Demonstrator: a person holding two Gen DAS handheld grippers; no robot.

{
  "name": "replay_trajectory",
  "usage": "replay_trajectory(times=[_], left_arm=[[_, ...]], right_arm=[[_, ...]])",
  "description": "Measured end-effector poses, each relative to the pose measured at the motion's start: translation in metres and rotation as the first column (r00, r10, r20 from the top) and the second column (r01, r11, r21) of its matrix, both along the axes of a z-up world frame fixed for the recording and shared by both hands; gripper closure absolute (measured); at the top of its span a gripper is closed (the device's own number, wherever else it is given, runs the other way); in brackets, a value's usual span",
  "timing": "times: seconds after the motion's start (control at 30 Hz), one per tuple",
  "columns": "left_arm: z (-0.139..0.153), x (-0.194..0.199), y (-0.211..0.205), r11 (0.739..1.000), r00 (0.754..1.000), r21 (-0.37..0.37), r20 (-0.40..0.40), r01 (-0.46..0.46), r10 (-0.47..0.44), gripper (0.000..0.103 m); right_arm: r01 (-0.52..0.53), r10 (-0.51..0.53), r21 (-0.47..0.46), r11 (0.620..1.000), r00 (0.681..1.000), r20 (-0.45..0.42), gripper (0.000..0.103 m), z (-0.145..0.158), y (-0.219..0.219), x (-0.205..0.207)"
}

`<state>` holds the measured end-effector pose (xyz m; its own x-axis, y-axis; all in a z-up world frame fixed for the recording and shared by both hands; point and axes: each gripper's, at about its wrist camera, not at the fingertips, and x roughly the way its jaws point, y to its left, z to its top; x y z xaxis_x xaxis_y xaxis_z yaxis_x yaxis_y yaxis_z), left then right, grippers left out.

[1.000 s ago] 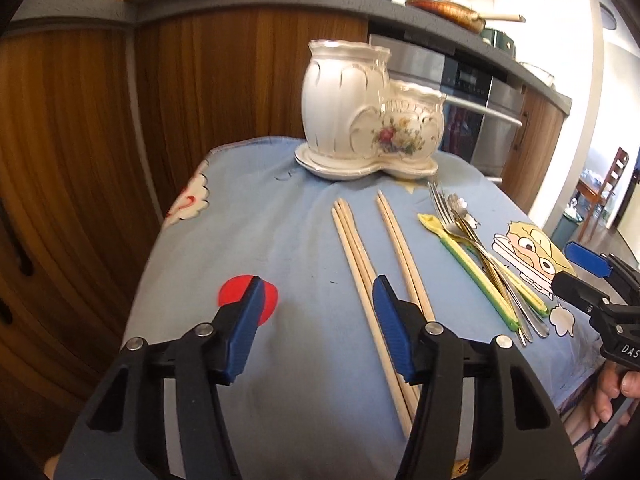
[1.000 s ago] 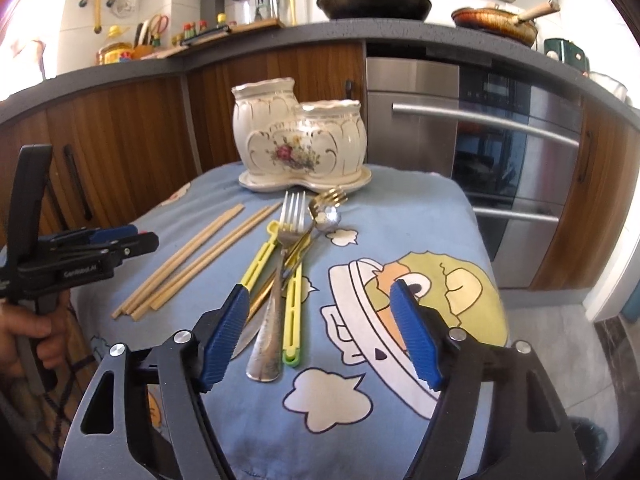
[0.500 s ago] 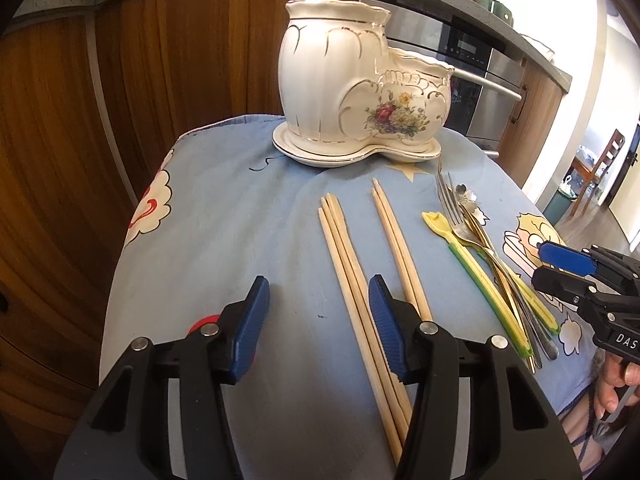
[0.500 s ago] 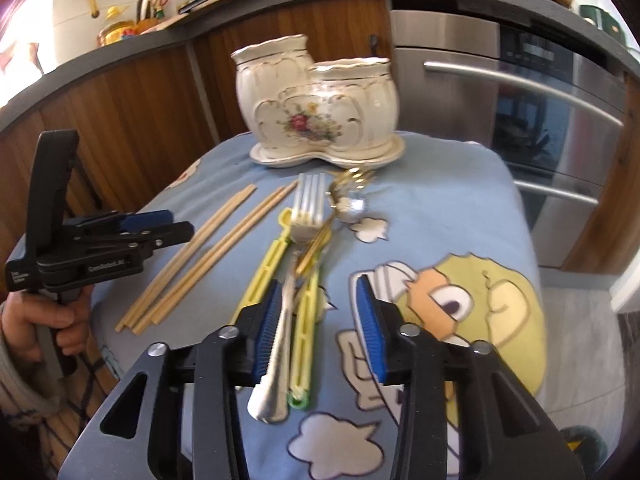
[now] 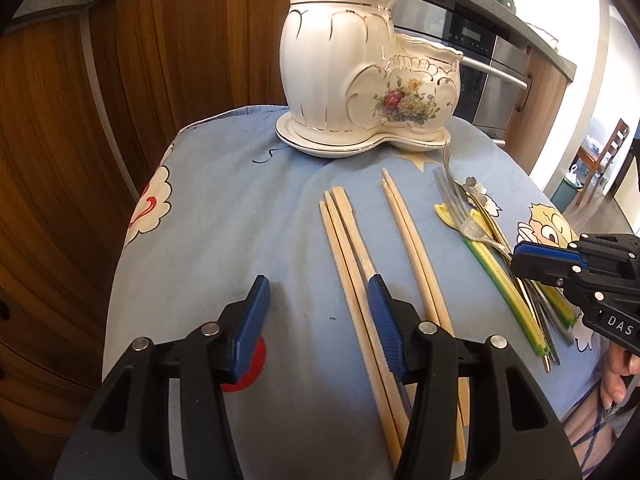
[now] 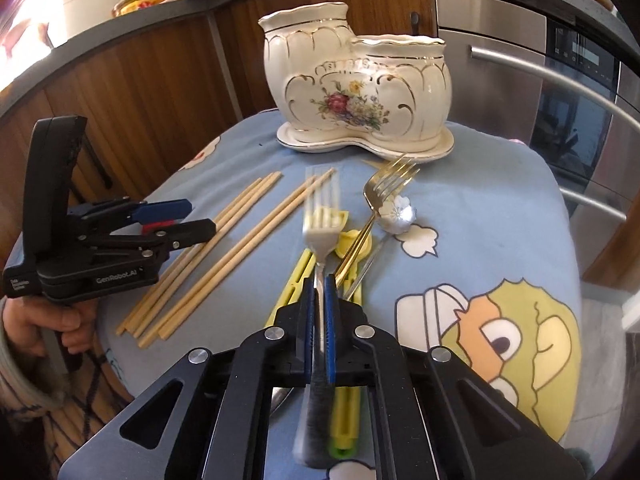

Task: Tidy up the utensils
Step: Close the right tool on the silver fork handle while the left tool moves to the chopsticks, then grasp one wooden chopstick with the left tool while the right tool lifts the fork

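The right tool clamped a blurred silver fork; the left tool, marked "GenRobot.AI", stood open above chopsticks.

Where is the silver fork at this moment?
In the right wrist view the silver fork is clamped by its handle in the right gripper, tines toward the ceramic holder, with the chopsticks to its left.

Both my wrist cameras look low and close across the table toward the ceramic holder; shared: holder, chopsticks.
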<state>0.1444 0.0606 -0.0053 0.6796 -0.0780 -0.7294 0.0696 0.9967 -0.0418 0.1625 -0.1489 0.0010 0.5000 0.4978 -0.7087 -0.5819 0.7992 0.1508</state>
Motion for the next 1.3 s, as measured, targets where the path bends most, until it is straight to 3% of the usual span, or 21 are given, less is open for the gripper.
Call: replay_trajectory(times=[0.27,0.47,0.53,0.83,1.03,1.13,1.3], left_arm=[[0.003,0.000,0.009,0.998,1.000,-0.057,-0.001,-0.007,0.007,0.057],[0.002,0.002,0.005,1.000,1.000,-0.026,-0.004,-0.008,0.008,0.058],[0.003,0.004,0.006,1.000,1.000,-0.018,-0.007,-0.017,0.017,0.063],[0.004,0.010,0.005,1.000,0.999,0.006,-0.050,0.021,-0.021,0.070],[0.007,0.021,0.001,0.996,0.990,0.035,-0.121,0.083,-0.078,0.071],[0.007,0.026,0.002,0.992,0.983,0.071,-0.157,0.103,-0.091,0.084],[0.009,0.032,0.009,0.986,0.963,0.066,-0.233,0.152,-0.133,0.086]], right_arm=[[0.025,-0.026,0.044,0.999,1.000,0.018,0.097,0.009,-0.010,-0.004],[0.077,-0.078,0.055,0.996,0.996,0.030,0.097,0.013,-0.027,0.003],[0.099,-0.100,0.049,0.994,0.995,0.026,0.097,0.012,-0.033,0.006],[0.150,-0.149,0.017,0.989,0.987,-0.053,0.097,-0.005,-0.052,0.027],[0.112,-0.115,-0.034,0.993,0.986,-0.120,0.097,-0.004,-0.049,0.041],[0.085,-0.095,-0.076,0.994,0.984,-0.148,0.097,-0.005,-0.045,0.048],[0.001,-0.030,-0.157,0.988,0.982,-0.187,0.096,-0.003,-0.035,0.060]])
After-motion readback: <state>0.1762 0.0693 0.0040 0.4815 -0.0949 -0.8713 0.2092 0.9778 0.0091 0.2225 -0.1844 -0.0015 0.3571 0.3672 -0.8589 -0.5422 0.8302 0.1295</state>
